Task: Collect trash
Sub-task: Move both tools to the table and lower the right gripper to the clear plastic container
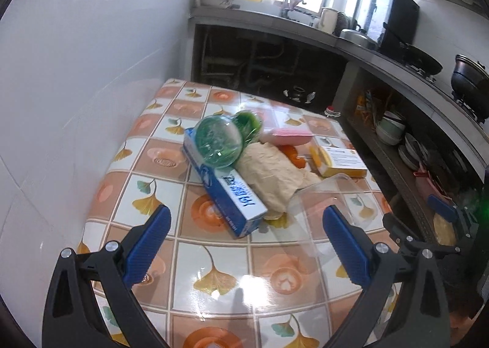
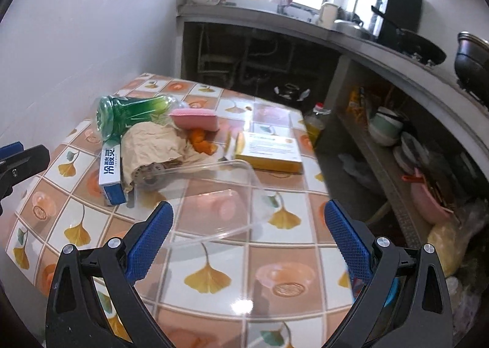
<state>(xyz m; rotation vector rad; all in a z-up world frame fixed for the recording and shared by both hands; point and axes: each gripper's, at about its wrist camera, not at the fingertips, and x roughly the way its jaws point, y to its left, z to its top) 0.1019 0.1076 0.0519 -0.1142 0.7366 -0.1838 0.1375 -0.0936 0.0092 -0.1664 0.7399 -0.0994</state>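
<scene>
Tiled-pattern surface carries trash heap at centre. Green plastic bottle lies on its side atop blue carton; crumpled brown paper touching carton, orange peel and pink sponge behind paper. Yellow box beside heap, apart. Clear plastic container nearest. Left tongs spread wide, empty, above surface facing carton. Right tongs spread wide, empty, facing clear container.

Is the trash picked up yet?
Not yet. Nothing looks collected. Both claws, left and right, are open and empty. Left on the table: green bottle, blue box, crumpled paper, yellow box, clear container.
</scene>
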